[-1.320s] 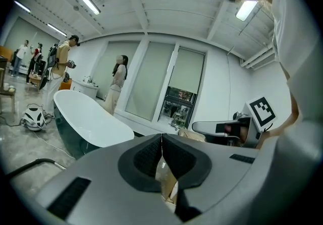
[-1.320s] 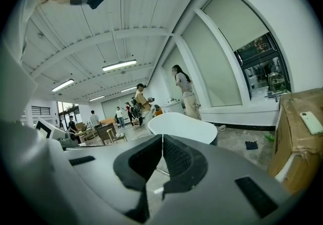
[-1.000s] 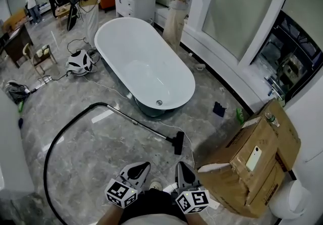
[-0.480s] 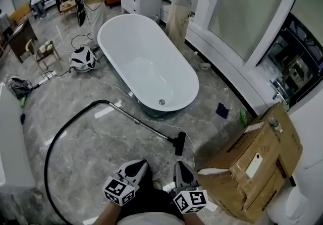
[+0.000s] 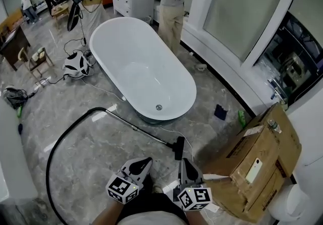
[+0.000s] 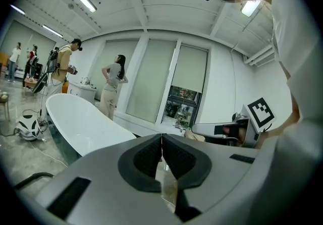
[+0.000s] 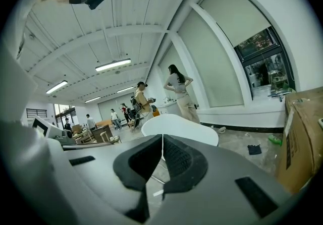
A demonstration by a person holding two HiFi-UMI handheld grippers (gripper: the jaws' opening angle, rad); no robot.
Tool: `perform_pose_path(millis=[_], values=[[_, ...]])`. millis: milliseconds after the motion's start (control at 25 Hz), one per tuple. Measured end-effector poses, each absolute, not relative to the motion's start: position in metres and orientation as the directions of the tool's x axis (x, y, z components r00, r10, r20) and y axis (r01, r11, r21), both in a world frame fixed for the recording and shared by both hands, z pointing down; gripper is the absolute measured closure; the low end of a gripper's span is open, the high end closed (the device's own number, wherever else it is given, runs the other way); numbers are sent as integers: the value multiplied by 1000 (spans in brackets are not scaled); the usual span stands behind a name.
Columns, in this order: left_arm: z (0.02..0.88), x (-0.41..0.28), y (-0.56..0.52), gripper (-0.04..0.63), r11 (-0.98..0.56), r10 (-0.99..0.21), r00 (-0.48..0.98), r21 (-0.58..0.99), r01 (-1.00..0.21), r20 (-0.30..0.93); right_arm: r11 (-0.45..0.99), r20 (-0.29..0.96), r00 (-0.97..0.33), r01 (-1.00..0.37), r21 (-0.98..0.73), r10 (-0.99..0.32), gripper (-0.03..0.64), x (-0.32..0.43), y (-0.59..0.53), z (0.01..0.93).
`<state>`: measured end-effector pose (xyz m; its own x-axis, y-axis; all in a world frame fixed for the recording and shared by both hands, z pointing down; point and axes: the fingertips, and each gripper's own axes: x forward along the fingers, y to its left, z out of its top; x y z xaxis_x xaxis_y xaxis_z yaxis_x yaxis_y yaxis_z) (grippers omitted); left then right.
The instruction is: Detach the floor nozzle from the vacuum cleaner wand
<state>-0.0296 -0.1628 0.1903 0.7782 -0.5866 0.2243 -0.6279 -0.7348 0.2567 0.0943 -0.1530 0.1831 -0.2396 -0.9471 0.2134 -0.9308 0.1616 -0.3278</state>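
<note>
Well, the left gripper (image 5: 143, 163) and the right gripper (image 5: 184, 165) are both fully closed with nothing held: each gripper view shows the dark ribbed pads (image 6: 147, 160) meeting, with only floor behind them. The black floor nozzle (image 5: 178, 147) lies on the grey marble floor (image 5: 91, 168) just ahead of both grippers. It is still joined to the slim silver metal wand (image 5: 141, 129), which runs back beside the white oval bathtub (image 5: 187, 83). In my judgement, both jaws must open first. Then one gripper should clamp the wand near the joint while the other takes the nozzle neck and pulls straight along the wand, without bending.
</note>
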Motion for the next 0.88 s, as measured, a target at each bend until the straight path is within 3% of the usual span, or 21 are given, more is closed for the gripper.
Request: perform_pose_path(millis=[880], values=[[217, -24, -258, 584, -849, -417, 876, 241, -471, 243, 79, 266, -171, -942, -326, -949, 601, 98, -235, 219]])
